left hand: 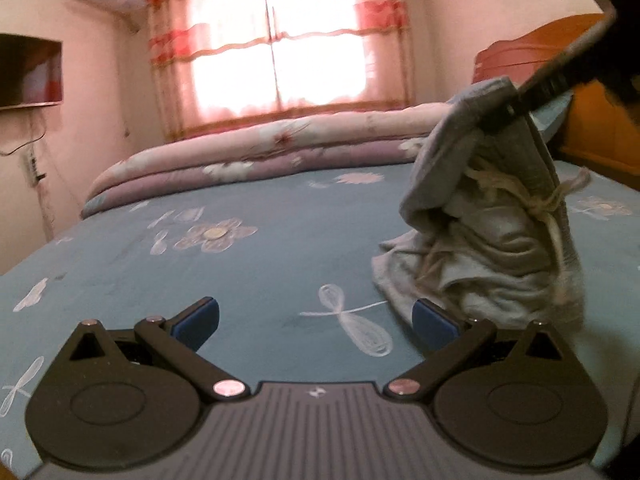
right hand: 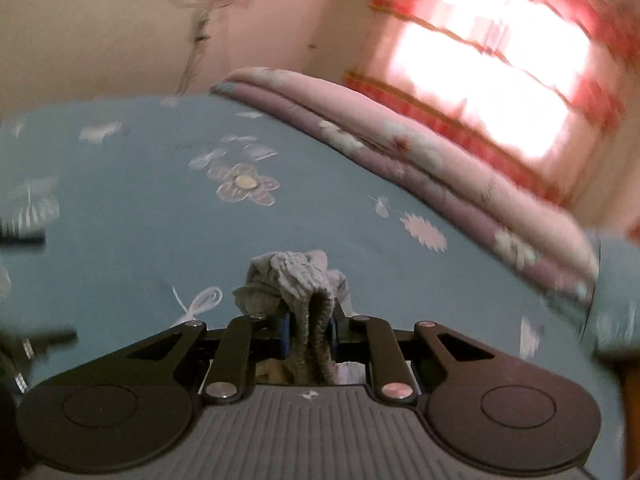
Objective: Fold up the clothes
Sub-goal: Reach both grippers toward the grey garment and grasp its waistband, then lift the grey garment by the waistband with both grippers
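Observation:
A grey garment (left hand: 492, 240) with pale drawstrings hangs in a bunched column over the blue flowered bed sheet (left hand: 240, 280), its lower folds resting on the sheet. My right gripper (left hand: 506, 114) comes in from the upper right and is shut on the garment's top edge. The right wrist view shows the same grip, with the grey garment (right hand: 296, 276) pinched in my right gripper (right hand: 309, 330). My left gripper (left hand: 316, 320) is open low over the sheet, nothing between its blue pads (left hand: 434, 322). Its right pad sits just beside the garment's bottom hem.
A folded pink and purple quilt (left hand: 260, 152) lies along the far side of the bed under a bright window with red curtains (left hand: 276, 40). An orange wooden headboard (left hand: 592, 120) stands at the right. A wall screen (left hand: 28, 72) hangs at the left.

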`<state>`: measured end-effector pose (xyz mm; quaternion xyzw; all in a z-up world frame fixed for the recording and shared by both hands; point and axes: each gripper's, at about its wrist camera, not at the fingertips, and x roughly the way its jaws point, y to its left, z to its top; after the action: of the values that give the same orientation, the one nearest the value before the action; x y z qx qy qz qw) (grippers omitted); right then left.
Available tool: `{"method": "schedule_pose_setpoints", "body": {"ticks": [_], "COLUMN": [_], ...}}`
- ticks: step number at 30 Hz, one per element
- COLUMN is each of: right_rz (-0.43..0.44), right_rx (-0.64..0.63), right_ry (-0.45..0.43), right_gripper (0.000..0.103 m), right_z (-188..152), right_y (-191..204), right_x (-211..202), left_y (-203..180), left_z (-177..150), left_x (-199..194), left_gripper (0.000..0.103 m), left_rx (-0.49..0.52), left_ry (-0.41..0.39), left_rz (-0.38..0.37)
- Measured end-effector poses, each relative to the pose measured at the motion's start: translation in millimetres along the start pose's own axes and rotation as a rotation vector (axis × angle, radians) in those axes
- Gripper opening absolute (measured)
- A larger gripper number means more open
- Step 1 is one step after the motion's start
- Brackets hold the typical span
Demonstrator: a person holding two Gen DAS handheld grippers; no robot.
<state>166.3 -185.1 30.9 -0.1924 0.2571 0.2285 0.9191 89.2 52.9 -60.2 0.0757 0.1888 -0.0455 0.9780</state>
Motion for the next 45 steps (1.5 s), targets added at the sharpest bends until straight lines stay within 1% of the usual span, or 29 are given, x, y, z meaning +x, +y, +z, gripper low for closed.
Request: {"method": "schedule_pose_setpoints", "body": {"ticks": [2, 4, 7, 9, 11, 13, 15, 17, 18, 20, 22, 25, 28, 30, 31, 33, 34, 35, 36, 37, 39, 40, 41, 42, 43, 44, 45], "right_rz": [0.04, 0.076, 0.127, 0.146, 0.174, 0.195, 0.211, 0.206, 0.206, 0.212, 0.208, 0.208, 0.22, 0.222, 0.228, 0.242, 0.245, 0.249, 0.253, 0.251, 0.256, 0.259, 0.257, 0.248, 0.238, 0.223, 0.212], "right_rx": [0.09, 0.148, 0.186, 0.193, 0.21, 0.232, 0.229, 0.218, 0.226, 0.25, 0.262, 0.263, 0.242, 0.224, 0.22, 0.215, 0.215, 0.216, 0.217, 0.221, 0.228, 0.235, 0.247, 0.262, 0.281, 0.309, 0.34], "right_ry": [0.002, 0.003, 0.008, 0.002, -0.002, -0.001, -0.002, -0.004, -0.004, -0.007, -0.011, -0.012, -0.005, 0.002, 0.006, 0.008, 0.007, 0.008, 0.01, 0.011, 0.013, 0.01, 0.001, -0.012, -0.027, -0.048, -0.065], "right_gripper": [0.02, 0.019, 0.019, 0.019, 0.019, 0.019, 0.019, 0.019, 0.019, 0.019, 0.019, 0.019, 0.019, 0.019, 0.019, 0.019, 0.02, 0.02, 0.02, 0.02, 0.021, 0.023, 0.03, 0.042, 0.047, 0.06, 0.077], "right_z": [-1, -6, -16, -25, -34, -42, -50, -57, -61, -65, -68, -75, -81, -82, -84, -87, -88, -90, -92, -93, -97, -99, -101, -103, -106, -109, -115], "right_y": [-17, -30, -39, -41, -42, -45, -43, -42, -43, -49, -54, -58, -59, -57, -58, -59, -60, -60, -61, -62, -64, -64, -66, -68, -70, -72, -75], "right_x": [-15, -30, -54, -69, -83, -97, -105, -111, -113, -117, -119, -123, -121, -118, -119, -118, -118, -118, -116, -114, -111, -110, -110, -111, -113, -116, -120], "left_y": [-5, -11, -23, -31, -41, -52, -65, -79, -87, -107, -127, -156, -179, -194, -200, -212, -218, -222, -225, -228, -231, -230, -230, -230, -230, -229, -228], "left_z": [4, 11, 26, 37, 51, 64, 74, 80, 80, 79, 79, 81, 86, 86, 83, 77, 71, 67, 63, 62, 61, 62, 65, 68, 70, 72, 78], "left_x": [-3, -5, -6, -7, -9, -11, -13, -13, -12, -6, 0, 9, 20, 23, 23, 25, 24, 24, 23, 23, 23, 25, 27, 28, 30, 31, 33], "left_gripper": [0.102, 0.102, 0.102, 0.102, 0.102, 0.102, 0.102, 0.102, 0.102, 0.102, 0.102, 0.101, 0.095, 0.094, 0.09, 0.069, 0.061, 0.044, 0.034, 0.033, 0.023, 0.021, 0.018, 0.017, 0.017, 0.016, 0.016], "left_rx": [0.012, 0.036, 0.109, 0.165, 0.219, 0.286, 0.378, 0.505, 0.58, 0.737, 0.874, 1.044, 1.173, 1.26, 1.321, 1.443, 1.501, 1.538, 1.564, 1.559, 1.527, 1.493, 1.452, 1.406, 1.358, 1.322, 1.281], "left_ry": [-0.021, -0.049, -0.113, -0.163, -0.227, -0.272, -0.315, -0.346, -0.364, -0.404, -0.404, -0.427, -0.411, -0.373, -0.353, -0.314, -0.299, -0.287, -0.274, -0.257, -0.209, -0.175, -0.149, -0.133, -0.119, -0.109, -0.104], "left_rz": [-0.023, -0.063, -0.116, -0.151, -0.21, -0.282, -0.343, -0.422, -0.449, -0.459, -0.468, -0.497, -0.549, -0.61, -0.633, -0.676, -0.68, -0.685, -0.69, -0.693, -0.713, -0.721, -0.718, -0.712, -0.7, -0.683, -0.663]}}
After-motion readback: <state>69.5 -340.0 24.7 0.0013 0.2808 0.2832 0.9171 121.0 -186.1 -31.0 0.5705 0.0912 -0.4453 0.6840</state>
